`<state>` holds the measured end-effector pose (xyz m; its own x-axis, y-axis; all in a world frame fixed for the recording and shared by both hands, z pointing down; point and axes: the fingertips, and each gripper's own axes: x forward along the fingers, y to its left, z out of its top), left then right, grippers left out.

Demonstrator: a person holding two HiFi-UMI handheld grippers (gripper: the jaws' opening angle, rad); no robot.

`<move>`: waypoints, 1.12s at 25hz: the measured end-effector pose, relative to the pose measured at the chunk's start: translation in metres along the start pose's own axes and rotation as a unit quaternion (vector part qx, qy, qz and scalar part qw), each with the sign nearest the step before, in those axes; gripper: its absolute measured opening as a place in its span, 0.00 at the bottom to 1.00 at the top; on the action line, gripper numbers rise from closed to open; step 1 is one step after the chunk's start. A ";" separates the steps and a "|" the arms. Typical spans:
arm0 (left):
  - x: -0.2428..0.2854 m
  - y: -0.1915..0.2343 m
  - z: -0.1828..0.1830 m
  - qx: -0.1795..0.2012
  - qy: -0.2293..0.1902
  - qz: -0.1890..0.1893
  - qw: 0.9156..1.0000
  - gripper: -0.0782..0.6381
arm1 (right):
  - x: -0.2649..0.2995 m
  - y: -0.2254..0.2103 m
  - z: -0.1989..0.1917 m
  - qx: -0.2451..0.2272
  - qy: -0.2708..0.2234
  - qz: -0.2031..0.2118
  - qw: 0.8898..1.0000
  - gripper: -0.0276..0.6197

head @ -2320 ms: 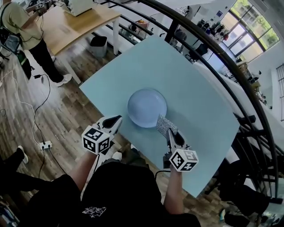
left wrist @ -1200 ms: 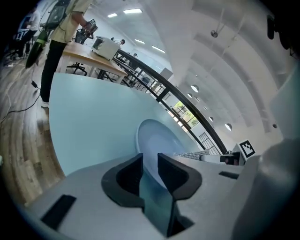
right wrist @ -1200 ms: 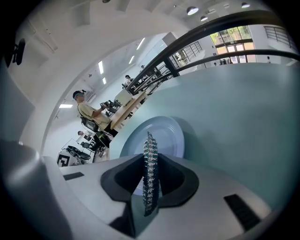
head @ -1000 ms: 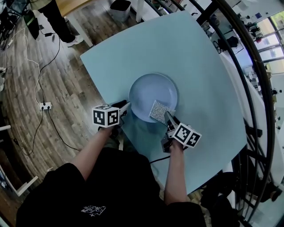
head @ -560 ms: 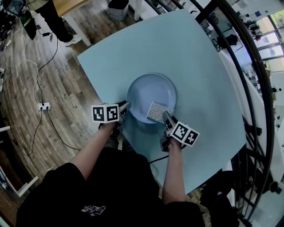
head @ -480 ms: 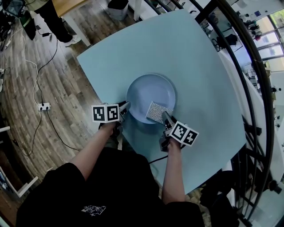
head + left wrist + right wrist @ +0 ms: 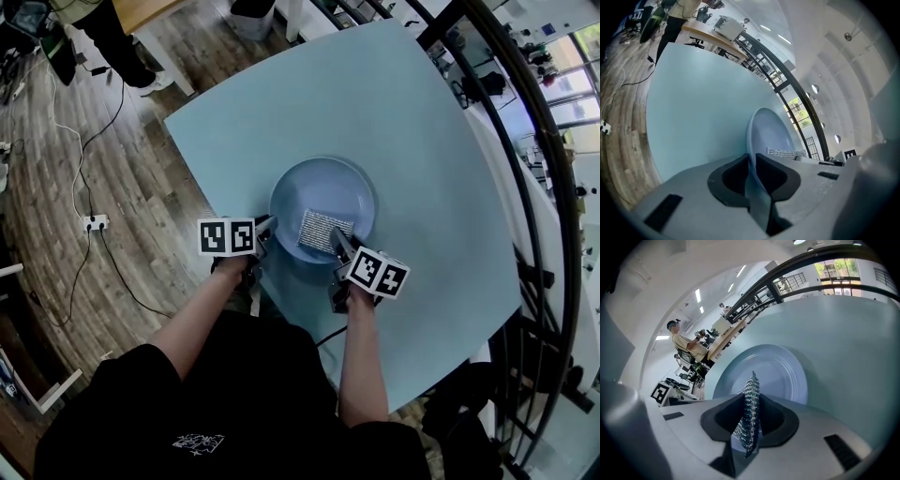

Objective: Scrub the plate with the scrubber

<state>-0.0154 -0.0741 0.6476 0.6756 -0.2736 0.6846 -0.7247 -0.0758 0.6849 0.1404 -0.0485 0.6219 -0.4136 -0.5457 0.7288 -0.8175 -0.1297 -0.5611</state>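
Scrubber (image 7: 325, 230) farther onto plate (image 7: 323, 183), between tongs (image 7: 335, 243)

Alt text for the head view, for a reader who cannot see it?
Seen from above, a person's right hand-held gripper holds a silvery scrubber on a pale blue plate, while the left hand-held gripper grips the plate's near rim. The plate sits on a light blue table.

Scrubber (image 7: 324, 229) over plate (image 7: 323, 183), plate on table (image 7: 375, 103)

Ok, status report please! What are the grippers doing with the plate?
Left gripper shut on plate rim. Right gripper shut on scrubber, over plate. Nothing in the way.
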 end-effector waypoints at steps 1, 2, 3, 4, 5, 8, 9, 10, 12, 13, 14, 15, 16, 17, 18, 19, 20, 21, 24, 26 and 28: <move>0.000 0.000 0.000 0.001 0.001 0.001 1.000 0.19 | 0.004 0.003 0.001 -0.004 0.002 0.003 1.000 0.18; 0.000 0.000 0.000 0.002 0.001 0.003 1.000 0.19 | 0.007 0.006 0.001 -0.007 0.003 0.005 1.000 0.18; 0.000 0.001 -0.001 0.003 0.002 0.004 1.000 0.19 | 0.011 0.009 0.002 -0.010 0.004 0.008 1.000 0.18; 0.001 0.001 -0.001 0.003 0.002 0.004 1.000 0.19 | 0.014 0.012 0.003 -0.013 0.005 0.010 1.000 0.18; 0.001 0.001 -0.002 0.004 0.003 0.004 1.000 0.19 | 0.018 0.016 0.004 -0.017 0.006 0.013 1.000 0.18; 0.001 0.001 -0.001 0.005 0.003 0.004 1.000 0.19 | 0.030 0.026 0.013 -0.037 0.008 0.018 0.999 0.18; 0.001 0.001 -0.001 0.006 0.003 0.005 1.000 0.19 | 0.034 0.029 0.016 -0.043 0.009 0.019 0.999 0.18; 0.002 0.001 -0.001 0.006 0.002 0.005 1.000 0.19 | 0.037 0.031 0.020 -0.048 0.010 0.020 0.999 0.18; 0.002 0.000 -0.001 0.006 0.003 0.007 1.000 0.19 | 0.043 0.034 0.026 -0.053 0.011 0.022 0.998 0.18; 0.002 0.000 -0.001 0.006 0.003 0.008 1.000 0.19 | 0.046 0.036 0.029 -0.054 0.011 0.023 0.998 0.18; 0.001 0.000 -0.001 0.006 0.003 0.008 1.000 0.19 | 0.048 0.039 0.032 -0.056 0.011 0.024 0.998 0.18; 0.001 0.001 -0.001 0.006 0.002 0.008 1.000 0.18 | 0.051 0.041 0.034 -0.059 0.011 0.025 0.998 0.18; 0.000 0.001 -0.001 0.006 0.002 0.008 1.000 0.18 | 0.054 0.043 0.036 -0.061 0.011 0.026 0.998 0.18; 0.000 0.000 -0.001 0.005 0.003 0.008 1.000 0.18 | 0.056 0.044 0.038 -0.064 0.011 0.027 0.998 0.18; 0.000 0.000 -0.002 0.005 0.003 0.008 1.000 0.18 | 0.058 0.045 0.040 -0.067 0.011 0.028 0.997 0.18; -0.001 0.000 -0.002 0.005 0.002 0.007 1.000 0.18 | 0.060 0.045 0.043 -0.069 0.010 0.027 0.997 0.18; -0.001 0.001 -0.002 0.005 0.002 0.008 1.000 0.18 | 0.061 0.044 0.045 -0.071 0.009 0.026 0.997 0.18; -0.002 0.001 -0.002 0.005 0.002 0.008 1.000 0.18 | 0.061 0.044 0.048 -0.072 0.007 0.025 0.997 0.18; -0.001 0.002 -0.002 -0.001 -0.001 0.005 1.000 0.18 | 0.062 0.039 0.057 -0.070 -0.001 0.021 0.997 0.18; 0.000 0.002 -0.001 -0.006 -0.002 0.004 1.000 0.18 | 0.062 0.034 0.064 -0.068 -0.007 0.017 0.998 0.18; 0.000 0.003 -0.001 -0.005 -0.002 0.005 1.000 0.18 | 0.061 0.029 0.069 -0.064 -0.012 0.012 0.998 0.18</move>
<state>-0.0172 -0.0736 0.6500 0.6683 -0.2781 0.6900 -0.7294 -0.0630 0.6811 0.1187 -0.1424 0.6232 -0.4258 -0.5670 0.7051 -0.8523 -0.0102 -0.5229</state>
